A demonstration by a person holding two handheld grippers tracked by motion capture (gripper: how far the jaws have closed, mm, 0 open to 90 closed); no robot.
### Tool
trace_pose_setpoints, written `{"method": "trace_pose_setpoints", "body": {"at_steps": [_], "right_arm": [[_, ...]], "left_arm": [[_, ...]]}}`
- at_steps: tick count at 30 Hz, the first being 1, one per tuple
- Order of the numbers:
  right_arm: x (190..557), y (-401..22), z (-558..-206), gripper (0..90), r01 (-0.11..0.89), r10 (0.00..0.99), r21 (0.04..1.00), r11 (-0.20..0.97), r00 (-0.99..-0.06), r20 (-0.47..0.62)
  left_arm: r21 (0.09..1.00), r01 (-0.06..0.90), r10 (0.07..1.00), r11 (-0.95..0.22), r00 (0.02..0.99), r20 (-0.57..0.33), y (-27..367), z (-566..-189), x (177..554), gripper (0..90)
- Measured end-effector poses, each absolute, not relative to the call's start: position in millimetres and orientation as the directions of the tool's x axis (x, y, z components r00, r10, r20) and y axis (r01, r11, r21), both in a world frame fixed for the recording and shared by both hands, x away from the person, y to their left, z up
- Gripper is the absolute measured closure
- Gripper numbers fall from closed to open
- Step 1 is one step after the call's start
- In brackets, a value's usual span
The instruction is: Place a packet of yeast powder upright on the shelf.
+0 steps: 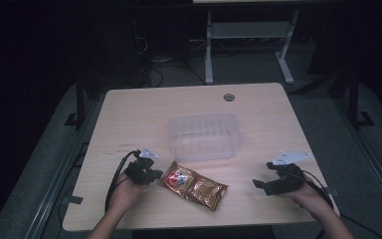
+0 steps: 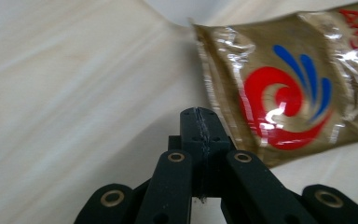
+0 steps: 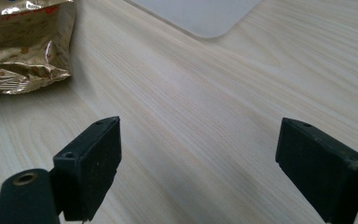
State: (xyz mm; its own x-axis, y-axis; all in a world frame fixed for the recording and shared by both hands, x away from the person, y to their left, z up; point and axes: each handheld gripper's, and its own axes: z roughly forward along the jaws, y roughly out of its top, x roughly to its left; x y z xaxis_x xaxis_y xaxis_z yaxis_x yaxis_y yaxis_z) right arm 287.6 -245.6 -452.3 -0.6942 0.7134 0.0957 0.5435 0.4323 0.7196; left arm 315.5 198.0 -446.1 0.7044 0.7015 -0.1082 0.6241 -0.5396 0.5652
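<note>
- The left tongs (image 1: 154,174) sit at the near left of the pale wood-grain surface (image 1: 129,114), held in a hand (image 1: 124,194). In the left gripper view their black jaws are pressed flat together with nothing between them, and the tip lies just beside the packet's crimped edge.
- A glossy gold foil packet (image 1: 194,185) lies flat near the front edge, between the two tongs — crinkled, oblong, printed with a red and blue swirl.
- A clear plastic tub (image 1: 205,135), rectangular with rounded corners and ribbed walls, stands just behind the packet, mid-surface.
- A round grey grommet (image 1: 229,96) is set in the surface near its far edge.
- The right tongs (image 1: 259,184) hover at the near right, well apart from the packet — their matte black blocky jaws stand wide apart over bare wood in the right gripper view.
</note>
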Motion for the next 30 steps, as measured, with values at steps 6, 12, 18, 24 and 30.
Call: {"method": "trace_pose_setpoints", "body": {"at_steps": [6,12,18,24,30], "right_arm": [[287,-247,-452,13.7,0.543,0.715,0.722,0.427,-0.692,0.098],[287,-247,-451,13.7,0.545,0.716,0.723,0.424,-0.69,0.1],[288,-249,-448,13.6,0.555,0.72,0.732,0.395,-0.682,0.128],[287,-251,-443,13.5,0.569,0.698,0.734,0.37,-0.692,0.185],[289,-247,-442,13.4,0.584,0.67,0.728,0.359,-0.704,0.235]], "left_arm": [[0.561,0.614,0.661,-0.555,0.735,-0.15,188,-445,304,90.0],[0.551,0.609,0.609,-0.571,0.764,-0.213,174,-447,289,90.0],[0.554,0.589,0.556,-0.589,0.792,-0.251,158,-446,280,90.0],[0.556,0.549,0.494,-0.624,0.829,-0.263,137,-447,274,90.0],[0.568,0.508,0.422,-0.648,0.86,-0.287,114,-449,267,90.0]]}}
